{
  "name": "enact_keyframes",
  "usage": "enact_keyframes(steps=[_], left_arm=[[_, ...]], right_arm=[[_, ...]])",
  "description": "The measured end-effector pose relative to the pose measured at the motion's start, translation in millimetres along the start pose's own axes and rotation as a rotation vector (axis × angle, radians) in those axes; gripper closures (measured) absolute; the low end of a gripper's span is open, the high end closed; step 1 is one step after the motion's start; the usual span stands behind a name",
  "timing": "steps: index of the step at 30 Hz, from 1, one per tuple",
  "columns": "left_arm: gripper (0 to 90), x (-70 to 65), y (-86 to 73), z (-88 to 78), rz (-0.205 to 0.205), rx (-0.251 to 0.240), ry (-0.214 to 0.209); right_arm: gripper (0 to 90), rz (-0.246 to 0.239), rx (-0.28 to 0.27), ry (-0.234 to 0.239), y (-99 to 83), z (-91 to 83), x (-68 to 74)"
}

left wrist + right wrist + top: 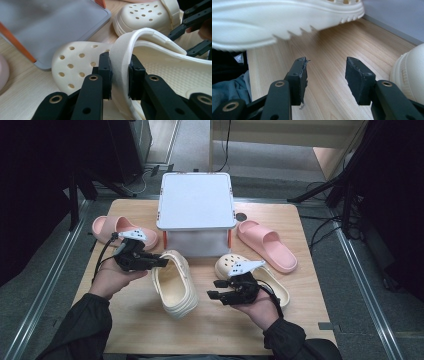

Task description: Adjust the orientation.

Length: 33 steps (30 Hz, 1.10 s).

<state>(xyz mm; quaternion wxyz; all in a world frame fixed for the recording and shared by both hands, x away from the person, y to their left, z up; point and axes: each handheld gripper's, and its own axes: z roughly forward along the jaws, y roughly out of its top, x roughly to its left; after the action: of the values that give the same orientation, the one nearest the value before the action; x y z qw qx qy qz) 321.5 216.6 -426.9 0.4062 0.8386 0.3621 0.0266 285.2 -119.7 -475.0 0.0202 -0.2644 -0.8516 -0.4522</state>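
Landmark: grey lidded box (196, 202) at the far middle of the table (220, 330).

Left gripper (161, 262): jaws clamped on the side wall of a cream clog (173, 287). The left gripper view shows both pads pressed against the foam rim with the wall between them. This clog sits just in front of the box, slightly left of its centre. Its long axis runs from the box toward the person, with the perforated toe at the box end, and it appears tipped up on its side. From the right gripper view the treaded sole seems lifted off the wood, though blur makes that uncertain.

Right gripper (214, 289): jaws parted about halfway, nothing between them, bare table beneath. It lies in front of the box's right corner, just right of the held clog, jaws pointing at it. The left hand is therefore the nearer one, already on the shoe.

Second cream clog (235, 265): in front of the box's right corner, under the right hand (260, 307).

Clog appearance: matte cream foam, round vent holes over the toe, thick soft wall, ridged sole.

Two pink slides flank the box, one left (107, 227), one right (267, 245).
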Motion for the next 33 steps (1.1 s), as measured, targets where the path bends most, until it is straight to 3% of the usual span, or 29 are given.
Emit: enact_keyframes(steps=[4,7,13,24,27,33], left_arm=[[75.8,-3.2,-2.3,13.6,0.033,0.037,-0.005],[74.5,-8.0,-3.7,21.3,0.058,0.044,-0.035],[71.3,-9.9,-6.7,28.2,0.051,0.046,-0.078],[67.8,-21.5,-9.4,38.1,0.095,0.084,-0.085],[67.0,-20.3,-9.6,39.9,0.066,0.092,-0.12],[65.0,-22.3,-10.0,39.0,0.05,0.083,-0.124]], right_arm=[[52.9,0.005,0.0,-0.003,-1.4,-0.7,0.8],[52.9,0.008,0.003,-0.008,-3.1,-1.0,2.8],[52.9,0.012,0.008,-0.009,-5.1,-1.6,5.1],[52.9,-0.005,0.024,0.002,-5.4,3.6,8.6],[52.9,-0.006,0.027,0.002,-5.5,4.3,9.1],[52.6,-0.005,0.02,-0.001,-5.4,4.5,8.8]])
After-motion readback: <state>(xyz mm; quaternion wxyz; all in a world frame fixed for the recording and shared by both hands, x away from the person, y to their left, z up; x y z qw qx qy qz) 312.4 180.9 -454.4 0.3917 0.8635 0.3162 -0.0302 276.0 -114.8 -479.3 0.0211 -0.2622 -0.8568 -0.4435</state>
